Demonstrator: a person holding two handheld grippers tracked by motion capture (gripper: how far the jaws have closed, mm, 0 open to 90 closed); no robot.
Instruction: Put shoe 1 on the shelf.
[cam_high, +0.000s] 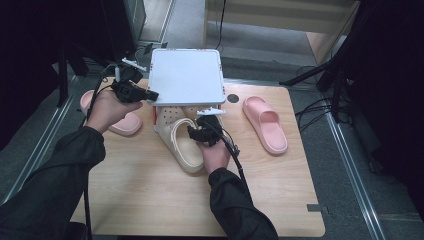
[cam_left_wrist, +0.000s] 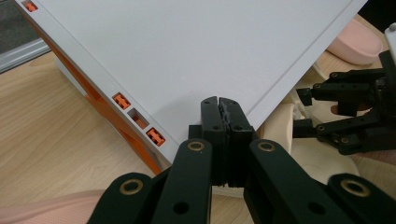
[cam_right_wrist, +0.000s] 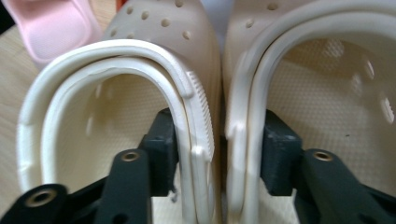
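- The right gripper (cam_high: 201, 131) has 1 jaw inside each of the 2 cream clogs (cam_right_wrist: 219, 93), straddling the 2 inner side walls that stand pressed together between the pads (cam_right_wrist: 163, 154); from the right gripper view I cannot tell for sure whether the pads press the walls or stand just off them, though they look close against them.
- The left gripper (cam_left_wrist: 219, 105) has its jaws together, with nothing between them, their tips resting at the near corner of the white shelf top (cam_left_wrist: 187, 51).
- The clogs lie side by side on the counter (cam_high: 150, 200) at the near edge of the white rack (cam_high: 186, 75), toes pointing under its top and heels toward the person.
- Judged from this, the pair is gathered and partly slid under the rack; what is left is pushing it fully in and letting go.
- 2 pink slides lie on the counter, 1 to the left (cam_high: 122, 122) by the left hand and 1 to the right (cam_high: 266, 122), well apart; these look not yet put away.
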